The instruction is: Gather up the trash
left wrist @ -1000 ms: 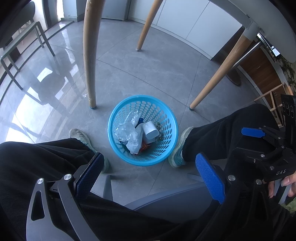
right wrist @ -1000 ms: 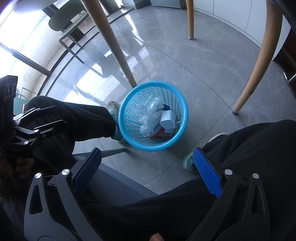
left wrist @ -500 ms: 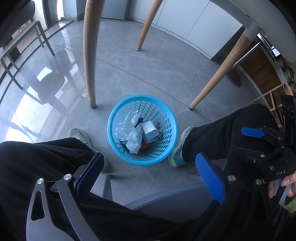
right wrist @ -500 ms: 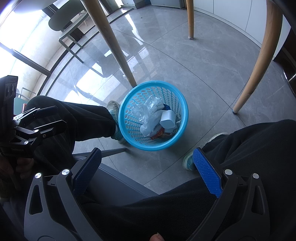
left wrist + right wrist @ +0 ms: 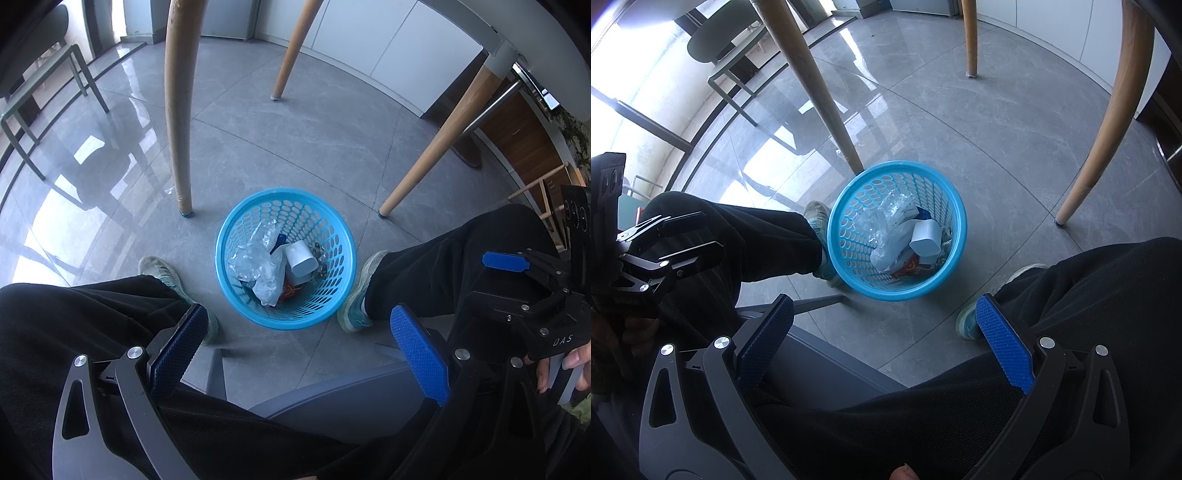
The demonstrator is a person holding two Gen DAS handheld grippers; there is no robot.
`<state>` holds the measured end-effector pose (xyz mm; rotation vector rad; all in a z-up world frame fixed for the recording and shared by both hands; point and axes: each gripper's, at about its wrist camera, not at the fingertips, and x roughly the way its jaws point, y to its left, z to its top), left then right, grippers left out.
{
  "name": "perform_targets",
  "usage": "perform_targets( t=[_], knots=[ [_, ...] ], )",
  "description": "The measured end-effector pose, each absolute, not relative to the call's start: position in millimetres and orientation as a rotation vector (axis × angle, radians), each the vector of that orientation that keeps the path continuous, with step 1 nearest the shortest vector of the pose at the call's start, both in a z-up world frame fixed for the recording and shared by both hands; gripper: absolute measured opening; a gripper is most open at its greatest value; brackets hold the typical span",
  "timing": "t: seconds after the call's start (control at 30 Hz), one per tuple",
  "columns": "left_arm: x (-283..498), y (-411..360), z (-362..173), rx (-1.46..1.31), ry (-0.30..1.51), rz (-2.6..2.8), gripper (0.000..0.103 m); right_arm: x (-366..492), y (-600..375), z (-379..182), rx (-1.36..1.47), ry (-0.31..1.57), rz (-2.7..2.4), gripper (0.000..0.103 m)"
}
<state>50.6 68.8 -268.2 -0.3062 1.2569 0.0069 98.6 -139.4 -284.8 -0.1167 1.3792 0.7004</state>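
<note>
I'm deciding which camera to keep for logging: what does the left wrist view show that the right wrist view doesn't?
Only the left wrist view: the right claw from outside, open and empty, plus wooden cabinets far right.

Only the right wrist view: the left claw from outside, open and empty, and a green chair near the bright window.

Both: the blue basket on the floor between the person's shoes, holding a white cup and crumpled clear plastic, with wooden table legs behind.

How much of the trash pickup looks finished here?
Done: the blue basket on the floor already holds clear plastic wrap, a white cup and a red wrapper. In hand: nothing; the left gripper and right gripper are open and empty. Left: no loose trash shows.
</note>
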Motion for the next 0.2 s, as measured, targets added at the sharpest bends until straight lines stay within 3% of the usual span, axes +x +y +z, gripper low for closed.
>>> perform_targets(
  t=[0.2],
  knots=[
    [50.5,72.2,-270.0,-0.326,1.265,-0.003,0.097,99.0,-139.2,-284.8,-0.117,1.382,0.7,0.094]
  ],
)
